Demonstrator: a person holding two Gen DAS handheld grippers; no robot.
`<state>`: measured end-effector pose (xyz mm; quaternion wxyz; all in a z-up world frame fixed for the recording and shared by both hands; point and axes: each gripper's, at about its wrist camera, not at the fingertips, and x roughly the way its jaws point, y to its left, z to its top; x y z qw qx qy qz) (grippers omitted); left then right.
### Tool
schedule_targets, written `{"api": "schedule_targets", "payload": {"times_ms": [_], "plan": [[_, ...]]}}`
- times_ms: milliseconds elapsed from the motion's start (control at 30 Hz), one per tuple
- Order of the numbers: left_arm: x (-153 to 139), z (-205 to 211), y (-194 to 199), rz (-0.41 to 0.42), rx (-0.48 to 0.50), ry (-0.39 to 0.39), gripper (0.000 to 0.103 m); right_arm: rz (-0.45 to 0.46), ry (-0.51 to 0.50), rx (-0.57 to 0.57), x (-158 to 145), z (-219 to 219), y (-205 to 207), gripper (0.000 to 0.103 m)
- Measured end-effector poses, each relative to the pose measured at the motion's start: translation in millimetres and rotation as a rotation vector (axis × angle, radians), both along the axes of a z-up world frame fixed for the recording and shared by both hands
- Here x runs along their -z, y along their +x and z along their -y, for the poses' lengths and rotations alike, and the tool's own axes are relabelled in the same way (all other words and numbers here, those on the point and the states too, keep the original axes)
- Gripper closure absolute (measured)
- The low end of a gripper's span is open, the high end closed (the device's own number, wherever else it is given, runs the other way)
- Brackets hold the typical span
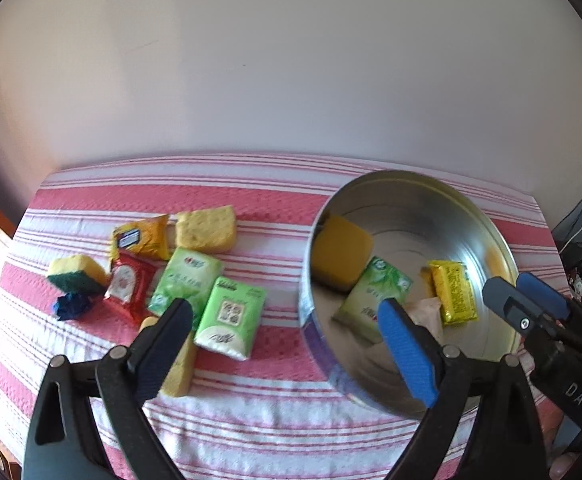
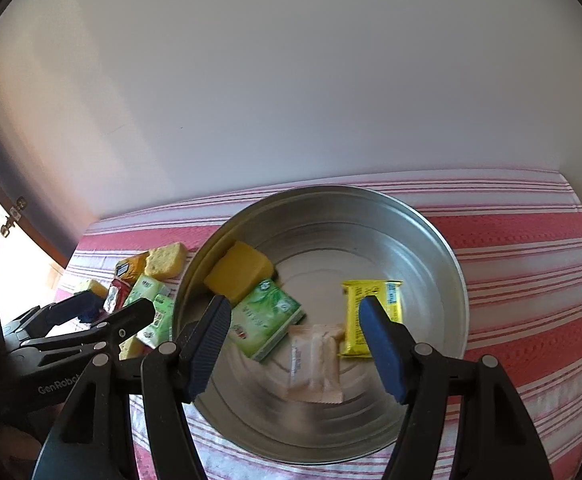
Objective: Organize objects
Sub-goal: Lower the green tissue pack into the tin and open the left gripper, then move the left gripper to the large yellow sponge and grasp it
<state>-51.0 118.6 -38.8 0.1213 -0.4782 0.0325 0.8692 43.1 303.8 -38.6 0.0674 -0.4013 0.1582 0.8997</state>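
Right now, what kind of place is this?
Likely a home room: a table under a red-and-white striped cloth against a plain wall, with sponges and snack packets beside a round metal tin.

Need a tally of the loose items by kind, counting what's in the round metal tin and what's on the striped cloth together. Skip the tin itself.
Yellow foam sponges: 4
Green rectangular tissue packs: 3
Sealed snack packets, yellow, pale, orange and red: 4
Dark blue crumpled item: 1
Total: 12
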Motion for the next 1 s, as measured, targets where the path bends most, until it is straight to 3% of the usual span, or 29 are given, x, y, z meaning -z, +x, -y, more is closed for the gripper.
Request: {"api": "schedule_targets", "payload": {"times_ms": [400, 1000], "plan": [[6, 45, 6, 0.014, -0.053, -0.014, 0.008, 0.009, 0.005, -0.045, 1, 37, -8, 0.034], [60, 148, 2, 0.130, -0.134, 0.019, 0.008, 0.050, 0.037, -0.127, 10, 107, -17, 0.034]]}}
